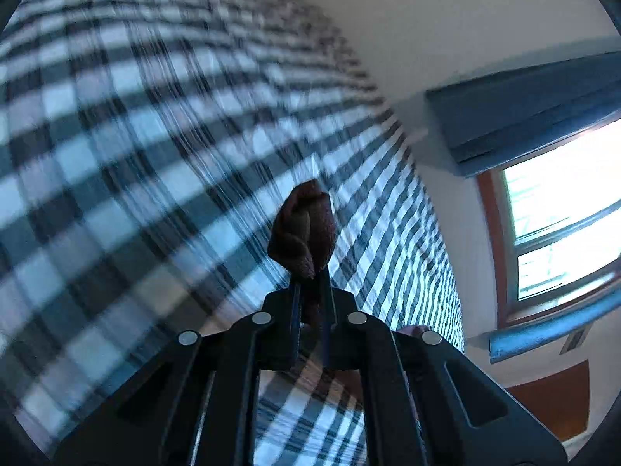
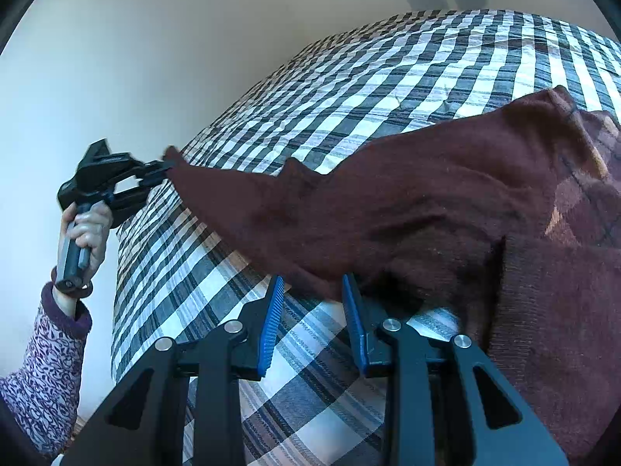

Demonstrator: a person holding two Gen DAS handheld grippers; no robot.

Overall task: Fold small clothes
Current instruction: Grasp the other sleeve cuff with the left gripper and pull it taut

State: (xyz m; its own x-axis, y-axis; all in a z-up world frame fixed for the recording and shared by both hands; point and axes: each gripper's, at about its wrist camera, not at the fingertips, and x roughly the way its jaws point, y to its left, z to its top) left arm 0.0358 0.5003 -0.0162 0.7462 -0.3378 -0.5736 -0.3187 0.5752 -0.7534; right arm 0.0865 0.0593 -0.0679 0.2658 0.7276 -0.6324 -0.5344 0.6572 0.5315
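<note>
Pinching a dark maroon knitted sweater [image 2: 388,202] corner, the left hand-held gripper [image 1: 310,272] is clamped tight. Right hand-held gripper [image 2: 312,283] sits apart, over the checked bed cover [image 2: 349,89].

Daylit, window [image 1: 562,209] glare, motion blur, fisheye edges

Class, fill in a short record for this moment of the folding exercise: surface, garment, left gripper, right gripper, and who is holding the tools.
surface: checked bedcover, black, grey and white
garment: dark red knitted sweater, stretched out over the cover
left gripper: shut on a bunched end of the sweater
right gripper: open, blue pads at the sweater's near edge, not pressing it
holder: a hand in a patterned sleeve grips the left tool's handle
</note>
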